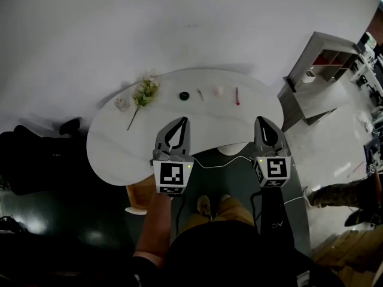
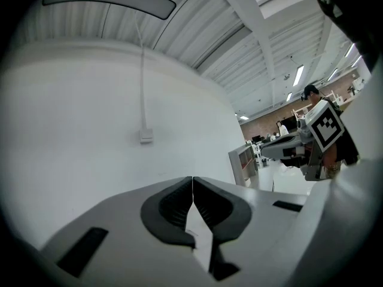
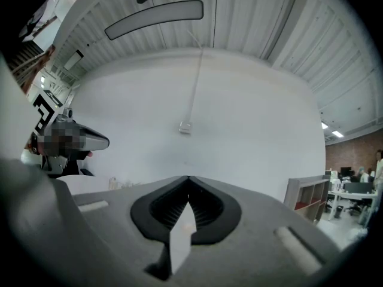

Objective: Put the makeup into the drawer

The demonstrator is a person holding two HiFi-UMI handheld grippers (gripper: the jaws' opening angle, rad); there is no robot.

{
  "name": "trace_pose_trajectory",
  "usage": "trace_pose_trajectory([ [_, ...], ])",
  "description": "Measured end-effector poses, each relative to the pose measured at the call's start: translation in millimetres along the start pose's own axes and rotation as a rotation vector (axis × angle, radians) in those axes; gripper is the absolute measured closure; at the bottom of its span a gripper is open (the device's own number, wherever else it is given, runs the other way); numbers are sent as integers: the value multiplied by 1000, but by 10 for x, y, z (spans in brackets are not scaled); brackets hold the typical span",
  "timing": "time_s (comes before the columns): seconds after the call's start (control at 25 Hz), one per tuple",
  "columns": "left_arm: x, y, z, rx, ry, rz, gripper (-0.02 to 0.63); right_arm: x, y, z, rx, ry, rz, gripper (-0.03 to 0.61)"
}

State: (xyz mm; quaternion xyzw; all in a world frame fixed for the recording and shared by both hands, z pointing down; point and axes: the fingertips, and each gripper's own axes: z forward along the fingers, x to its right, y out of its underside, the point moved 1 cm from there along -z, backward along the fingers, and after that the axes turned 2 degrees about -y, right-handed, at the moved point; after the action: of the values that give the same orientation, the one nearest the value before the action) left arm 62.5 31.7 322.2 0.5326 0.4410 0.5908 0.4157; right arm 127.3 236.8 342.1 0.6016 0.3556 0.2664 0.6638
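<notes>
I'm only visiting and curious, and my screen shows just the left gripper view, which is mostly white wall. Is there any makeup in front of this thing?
Observer: Yes. The head view shows a white table with a row of small items along its far side, among them a black round piece and a red stick.
Operator: Is there anything else in that row?
Observer: A flower sprig lies towards the row's left end, next to a small pale object.
Operator: Is the other gripper holding something?
Observer: No. In the right gripper view, the right gripper is shut with nothing between its jaws.
</notes>
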Motion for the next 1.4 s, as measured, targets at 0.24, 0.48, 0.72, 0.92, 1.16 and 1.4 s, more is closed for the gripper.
trace_pose_trajectory([
  [0.24,-27,8,145,-6,12,15,604,109,10,166,2,17,4,578],
  [0.48,-42,35,385,4,13,-22,604,217,18,449,24,-3,18,578],
  [0.72,-115,96,850,-14,6,-20,604,448,137,961,16,-23,29,578],
  [0.92,-191,140,1360,-36,-8,-25,604,714,224,1490,10,-57,42,578],
  [1.16,-264,195,1953,-49,-33,-29,604,984,356,2093,18,-108,53,578],
  [1.4,-286,175,2353,-33,-55,-23,604,1175,422,2476,25,-148,54,578],
])
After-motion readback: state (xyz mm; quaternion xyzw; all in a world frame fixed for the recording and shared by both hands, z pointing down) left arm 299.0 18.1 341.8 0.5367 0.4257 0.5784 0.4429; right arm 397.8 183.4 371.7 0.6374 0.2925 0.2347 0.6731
